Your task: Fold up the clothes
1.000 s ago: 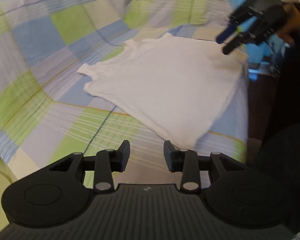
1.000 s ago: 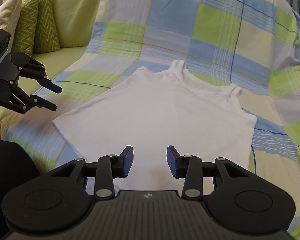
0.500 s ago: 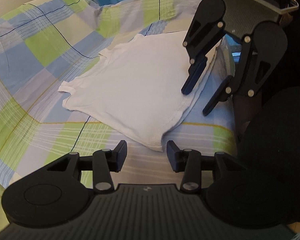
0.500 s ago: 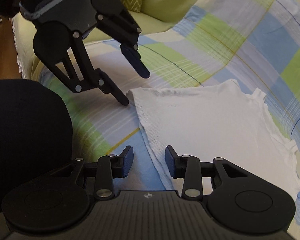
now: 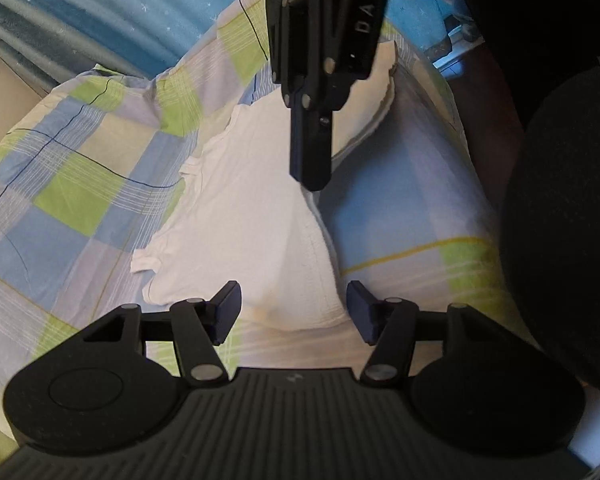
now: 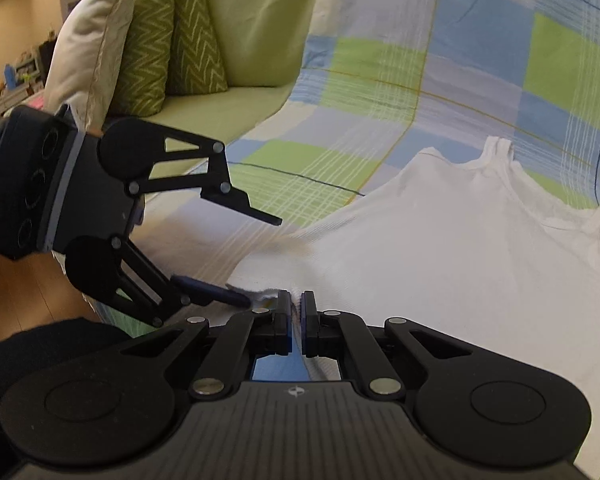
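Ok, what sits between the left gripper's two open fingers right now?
In the left wrist view, the hem corner of the white sleeveless cotton top lies between the fingers of the open left gripper, resting on the blue-and-green checked sheet; nothing else there.

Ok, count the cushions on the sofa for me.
3, all at the sofa's far end in the right wrist view: a cream cushion outermost, then two green zigzag cushions leaning beside it. The checked blanket could hide others.
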Demonstrator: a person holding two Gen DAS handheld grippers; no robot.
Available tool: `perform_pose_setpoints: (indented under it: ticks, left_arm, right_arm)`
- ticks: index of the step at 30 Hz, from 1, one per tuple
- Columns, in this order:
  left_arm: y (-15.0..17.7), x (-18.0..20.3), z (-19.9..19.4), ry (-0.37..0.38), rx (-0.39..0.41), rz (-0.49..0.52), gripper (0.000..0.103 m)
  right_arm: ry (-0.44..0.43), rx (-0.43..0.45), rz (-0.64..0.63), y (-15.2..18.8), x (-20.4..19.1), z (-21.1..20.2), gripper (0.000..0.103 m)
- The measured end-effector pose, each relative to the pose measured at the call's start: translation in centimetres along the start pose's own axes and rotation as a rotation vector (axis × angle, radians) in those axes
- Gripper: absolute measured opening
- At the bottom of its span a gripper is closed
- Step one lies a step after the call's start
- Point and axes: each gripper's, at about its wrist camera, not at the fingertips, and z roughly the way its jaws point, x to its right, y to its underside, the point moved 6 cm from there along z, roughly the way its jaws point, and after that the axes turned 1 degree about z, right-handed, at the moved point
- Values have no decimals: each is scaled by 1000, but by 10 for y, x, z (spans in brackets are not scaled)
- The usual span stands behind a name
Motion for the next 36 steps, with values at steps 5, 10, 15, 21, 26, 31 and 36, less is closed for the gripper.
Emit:
perform_pose_setpoints:
  ticks: [5,10,15,21,26,31,36]
  left_arm:
    - [-11,1,8,-34,3,-11,57]
    - [-25,-3,19,-79,-2,-79,58]
    - [-25,-7,27,-148,-55,-50,47]
    - [-13,-22,14,-160,-52,-78,11]
    - [-17,-24,11,-100,-13,-81,7]
    - [-18,-32,11,-53,-5,-150,6]
    - [-14,-41,7,-3,-1,-256,6]
  right_arm:
    - [-33,19,78,-2,6,-3,3]
    - [-55,45,149,-1,12,-3,3]
    - [-17,56,104,8,7,-3,3]
    - [29,68,50,20,0,-4,3]
    - [92,76,-31,33,-9,-3,21]
    - [215,87,-194,51,-29,5,38]
    - [290,105,-287,47,-40,24,39]
